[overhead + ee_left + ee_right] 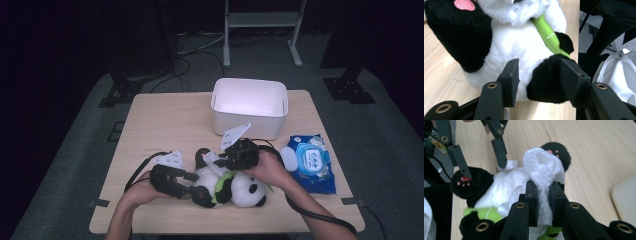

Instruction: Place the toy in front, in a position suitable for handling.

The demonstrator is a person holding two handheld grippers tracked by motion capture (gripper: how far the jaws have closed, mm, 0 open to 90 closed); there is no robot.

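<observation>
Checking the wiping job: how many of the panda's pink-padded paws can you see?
2: one paw beside the left gripper's fingers, one paw behind the wipe. Others may be hidden.

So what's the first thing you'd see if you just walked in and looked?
A plush panda lying near the table's front edge. The right gripper pinches a white wipe over its tummy, while the left gripper straddles a black paw. Behind stands a white bin; a blue wipes pack lies at the right.

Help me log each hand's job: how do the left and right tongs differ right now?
The left tongs straddle the plush panda's black paw, jaws wide apart; the right tongs are pinched shut on a white wipe. Left sits low at the panda's legs, right above its belly. Both are black and hand-held.
</observation>
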